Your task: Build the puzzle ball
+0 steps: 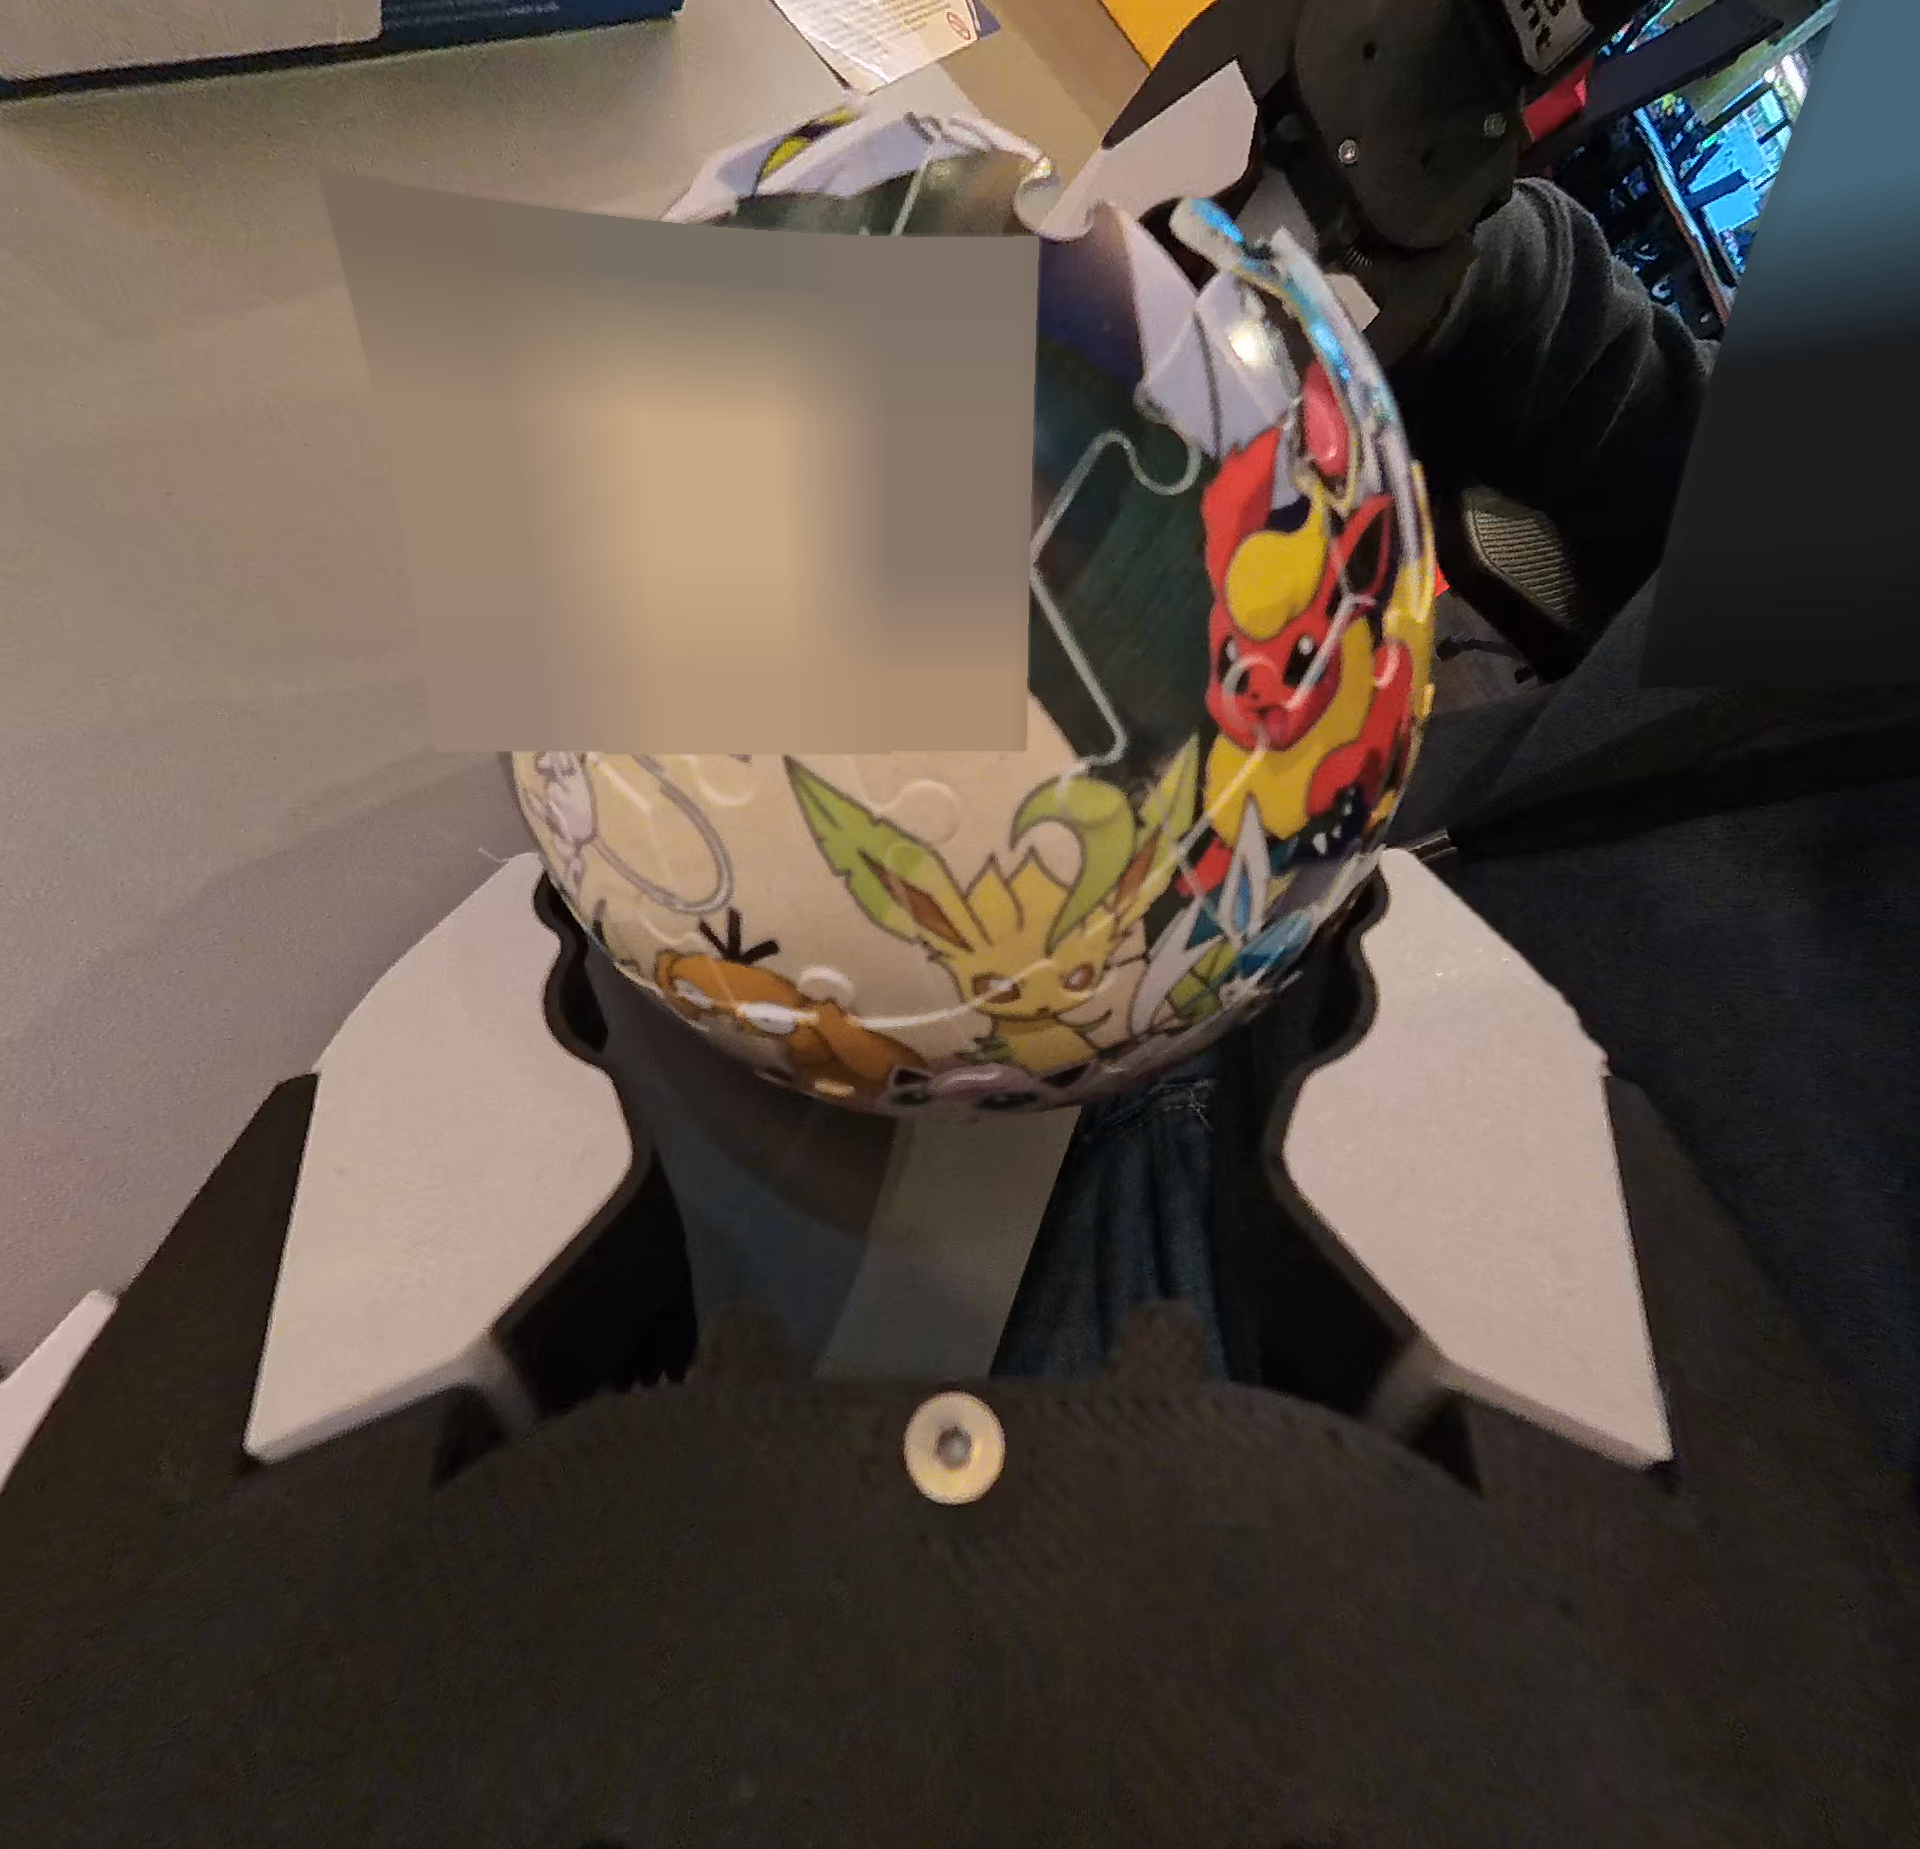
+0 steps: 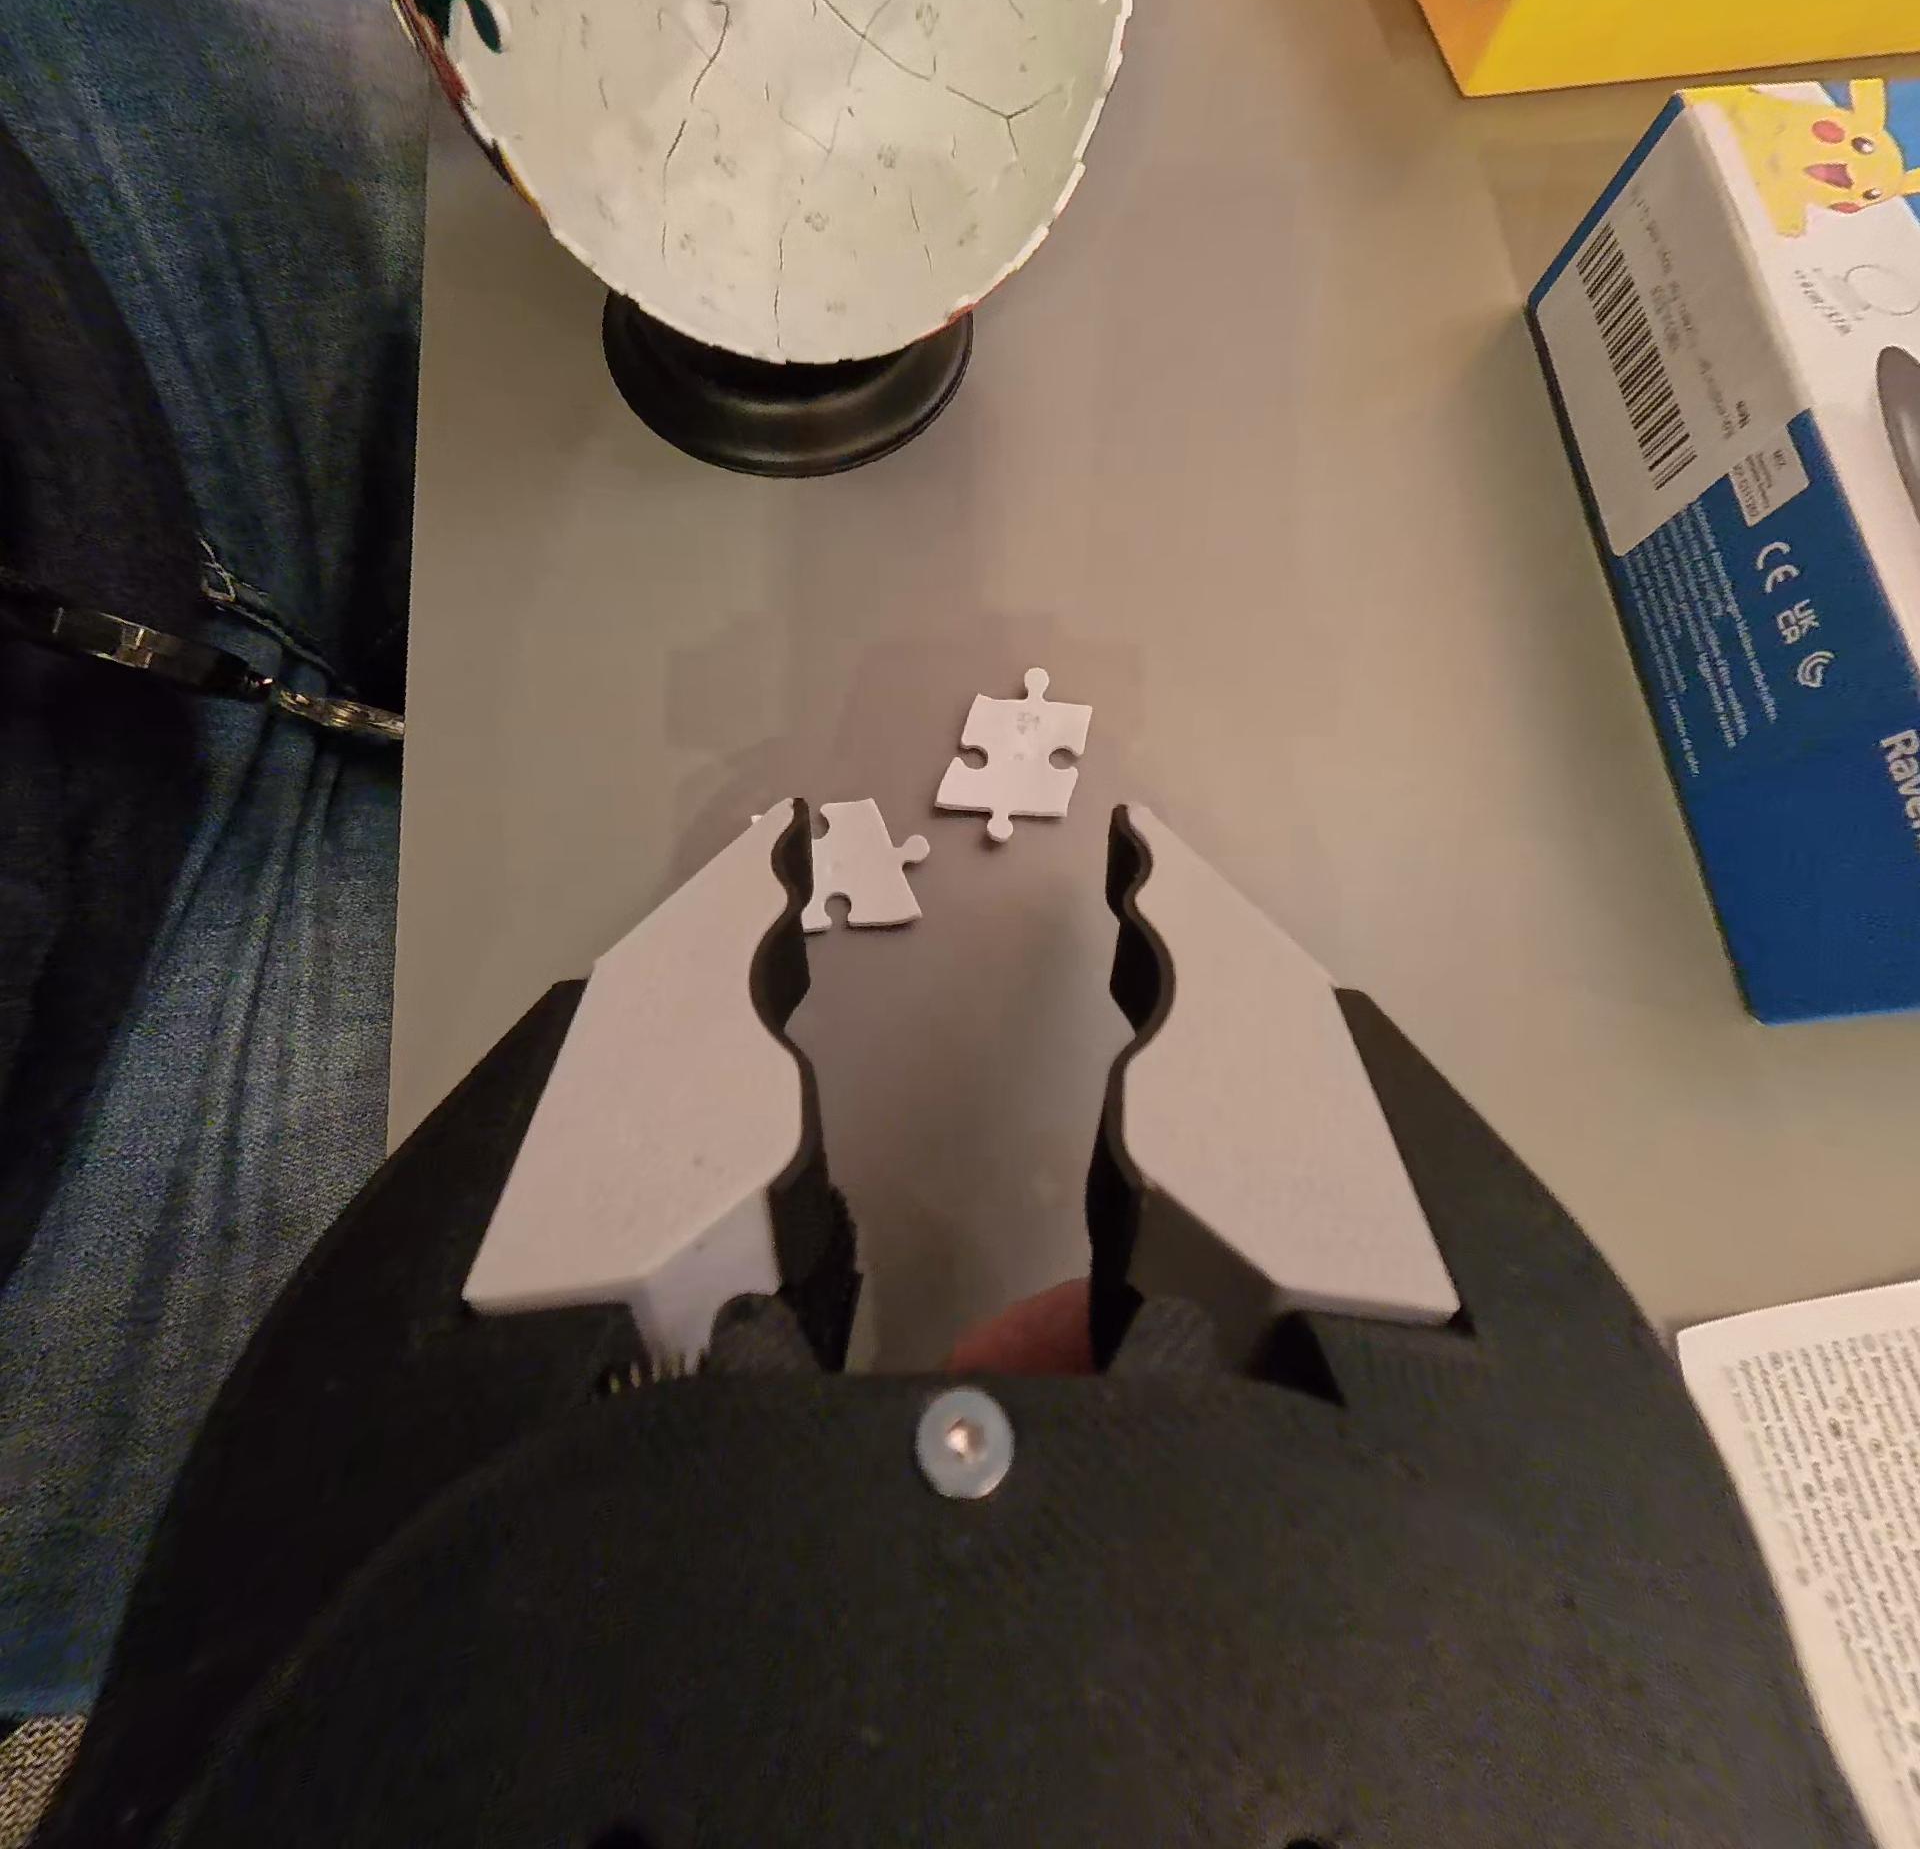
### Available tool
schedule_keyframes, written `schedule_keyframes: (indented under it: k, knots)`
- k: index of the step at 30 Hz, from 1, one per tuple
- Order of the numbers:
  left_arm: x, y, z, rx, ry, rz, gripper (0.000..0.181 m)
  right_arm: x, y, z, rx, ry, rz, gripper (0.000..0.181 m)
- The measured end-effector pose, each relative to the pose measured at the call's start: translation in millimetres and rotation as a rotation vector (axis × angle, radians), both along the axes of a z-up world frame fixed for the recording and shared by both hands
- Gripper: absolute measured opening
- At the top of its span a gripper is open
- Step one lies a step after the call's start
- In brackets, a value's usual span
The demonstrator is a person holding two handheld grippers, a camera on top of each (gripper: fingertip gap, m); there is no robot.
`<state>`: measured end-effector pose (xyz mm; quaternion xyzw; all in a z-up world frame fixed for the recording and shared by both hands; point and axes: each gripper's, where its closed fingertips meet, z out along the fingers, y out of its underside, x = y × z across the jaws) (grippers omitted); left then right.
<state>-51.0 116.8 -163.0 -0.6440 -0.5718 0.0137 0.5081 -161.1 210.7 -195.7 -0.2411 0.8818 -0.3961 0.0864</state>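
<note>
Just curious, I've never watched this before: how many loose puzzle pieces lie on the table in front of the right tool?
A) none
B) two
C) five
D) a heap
B: two white loose pieces, one ahead of the open right tool, the other beside its left finger, lie on the grey table.

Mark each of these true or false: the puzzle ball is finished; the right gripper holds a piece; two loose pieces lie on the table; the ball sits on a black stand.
1. The puzzle ball is finished. False: it is an open shell, its white inside showing.
2. The right gripper holds a piece. False: its jaws are open and empty.
3. Two loose pieces lie on the table. True, white side up.
4. The ball sits on a black stand. True.
</note>
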Motion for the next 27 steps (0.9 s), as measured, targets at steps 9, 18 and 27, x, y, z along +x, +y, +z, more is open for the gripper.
schedule_keyframes:
  k: [9,18,27]
  knots:
    - [0,0,0,0.008,0.020,0.009,0.134,1,1,1,-0.001,-0.001,0.003,0.055]
    - [1,1,-2,-0.018,0.037,0.013,0.134,5,-5,15,-0.019,-0.016,0.014,0.056]
    - [3,-2,3,-0.037,0.054,0.002,0.132,25,-14,40,-0.049,-0.089,0.055,0.060]
